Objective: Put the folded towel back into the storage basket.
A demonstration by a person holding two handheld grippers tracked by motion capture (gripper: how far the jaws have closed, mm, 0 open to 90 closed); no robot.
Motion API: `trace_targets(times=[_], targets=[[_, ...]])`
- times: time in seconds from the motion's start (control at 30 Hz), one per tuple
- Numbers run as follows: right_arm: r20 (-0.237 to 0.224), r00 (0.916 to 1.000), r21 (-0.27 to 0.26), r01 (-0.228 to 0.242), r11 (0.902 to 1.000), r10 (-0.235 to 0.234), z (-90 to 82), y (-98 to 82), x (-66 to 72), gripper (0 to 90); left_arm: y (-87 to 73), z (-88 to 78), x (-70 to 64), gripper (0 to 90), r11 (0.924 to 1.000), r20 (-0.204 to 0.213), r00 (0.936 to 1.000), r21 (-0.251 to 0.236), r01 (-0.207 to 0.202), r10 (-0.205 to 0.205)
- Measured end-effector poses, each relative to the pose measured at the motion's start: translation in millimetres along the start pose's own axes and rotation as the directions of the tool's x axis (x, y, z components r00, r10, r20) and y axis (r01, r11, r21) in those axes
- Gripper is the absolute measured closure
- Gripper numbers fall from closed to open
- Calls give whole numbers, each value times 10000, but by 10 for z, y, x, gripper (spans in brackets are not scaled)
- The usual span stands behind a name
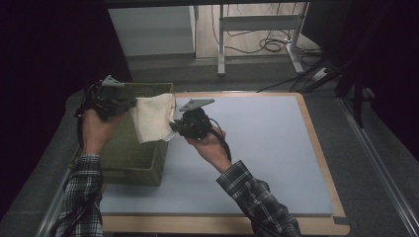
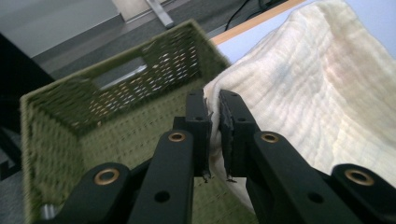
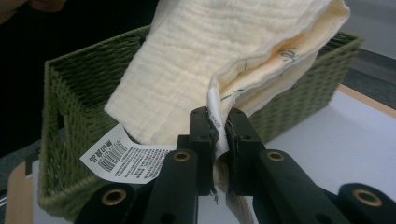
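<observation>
Now up at left-centre of the high view: cream cloth [image 1: 154, 117] stretched over green basket [image 1: 143, 148], pinched by left gripper [image 1: 129, 104] and right gripper [image 1: 172, 126]; barcode tag [image 3: 122, 160] visible from right gripper view.

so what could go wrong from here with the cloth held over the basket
The left gripper pinches only a thin edge of the cream cloth, so that corner might slip free. The right gripper seems to clamp mostly the white care label, which could tear or pull out. The hanging cloth could snag the green woven basket rim.
</observation>
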State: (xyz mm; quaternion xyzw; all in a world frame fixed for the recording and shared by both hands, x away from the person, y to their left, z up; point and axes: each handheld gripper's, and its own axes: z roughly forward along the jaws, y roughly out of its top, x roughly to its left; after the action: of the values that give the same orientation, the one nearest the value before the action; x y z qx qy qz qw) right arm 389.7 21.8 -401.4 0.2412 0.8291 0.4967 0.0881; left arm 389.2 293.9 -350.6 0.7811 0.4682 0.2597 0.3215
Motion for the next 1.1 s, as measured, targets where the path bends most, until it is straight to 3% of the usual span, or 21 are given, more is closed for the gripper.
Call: trace_targets(times=[0.3, 0.63, 1.1], targets=[[-404, 9991, 312, 151, 9994, -138, 334, -13, 230, 823, -248, -44, 176, 828, 9993, -163, 9994, 222, 300, -296], [-772, 9968, 686, 255, 9973, -202, 574, -41, 481, 821, -517, -63, 327, 828, 9969, -260, 9983, 569, 539, -525], [-950, 9949, 1494, 466, 9877, -326, 779, -148, 733, 819, -859, 37, 386, 826, 9929, -26, 9973, 942, 730, -731]])
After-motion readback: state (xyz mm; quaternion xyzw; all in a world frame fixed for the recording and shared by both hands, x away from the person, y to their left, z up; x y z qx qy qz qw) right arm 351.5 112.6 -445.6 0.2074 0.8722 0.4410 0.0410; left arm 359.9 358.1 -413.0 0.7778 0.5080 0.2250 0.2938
